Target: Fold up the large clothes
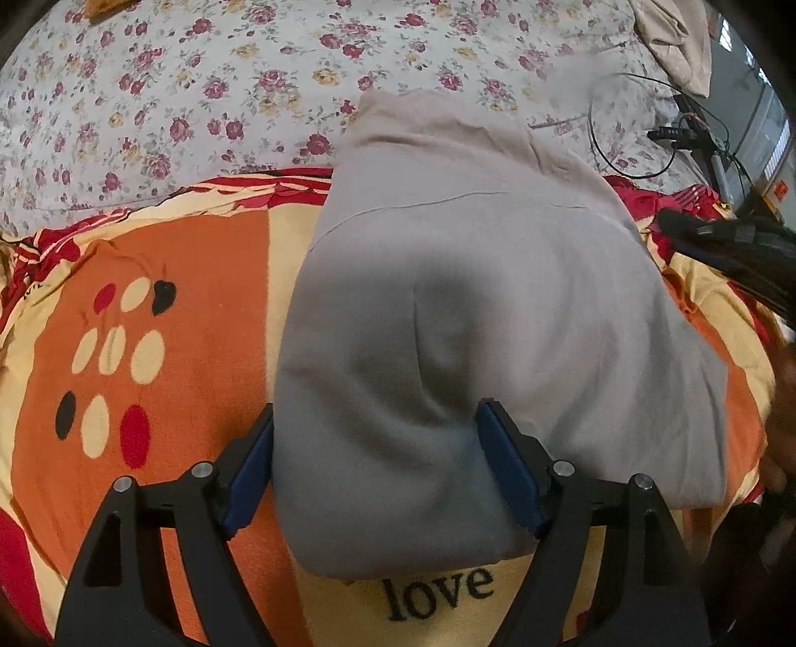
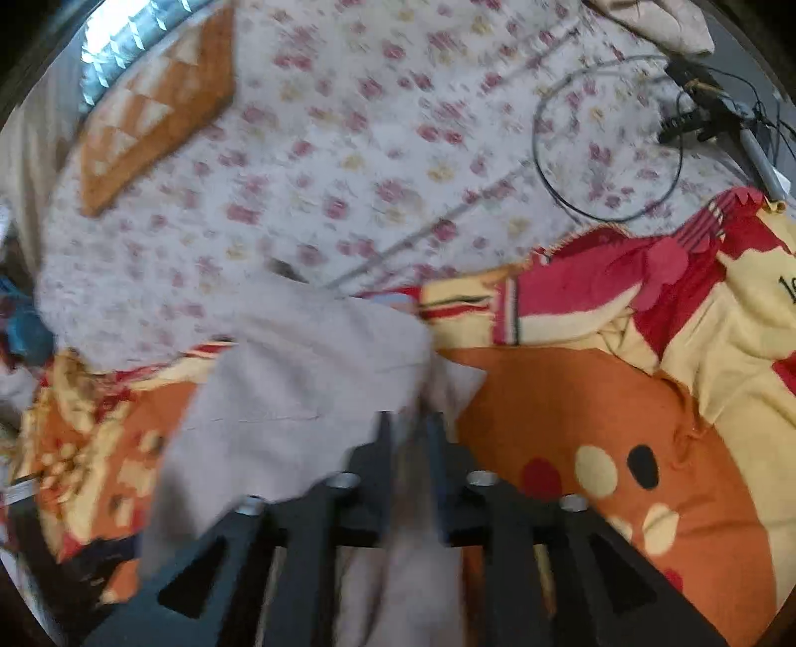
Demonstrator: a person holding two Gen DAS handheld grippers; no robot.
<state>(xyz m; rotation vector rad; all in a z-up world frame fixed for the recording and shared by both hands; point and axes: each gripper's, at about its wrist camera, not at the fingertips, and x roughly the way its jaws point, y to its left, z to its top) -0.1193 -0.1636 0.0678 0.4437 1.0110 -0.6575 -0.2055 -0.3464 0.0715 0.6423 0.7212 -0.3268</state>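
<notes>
A large grey garment (image 1: 472,298) lies folded in a long band on the orange, red and cream blanket (image 1: 189,278). My left gripper (image 1: 378,448) is open, its blue-padded fingers (image 1: 502,458) straddling the garment's near end without closing on it. In the blurred right wrist view, my right gripper (image 2: 410,433) is shut on a fold of the same grey garment (image 2: 298,378) and holds it raised above the blanket (image 2: 597,398). The right gripper's black body also shows at the right edge of the left wrist view (image 1: 736,249).
A floral bedsheet (image 1: 199,89) covers the bed beyond the blanket. A black cable loop (image 2: 607,139) and a black stand with wires (image 2: 706,109) lie at the far right. An orange checked cushion (image 2: 154,109) sits far left. A beige cloth (image 1: 676,40) lies at the top right.
</notes>
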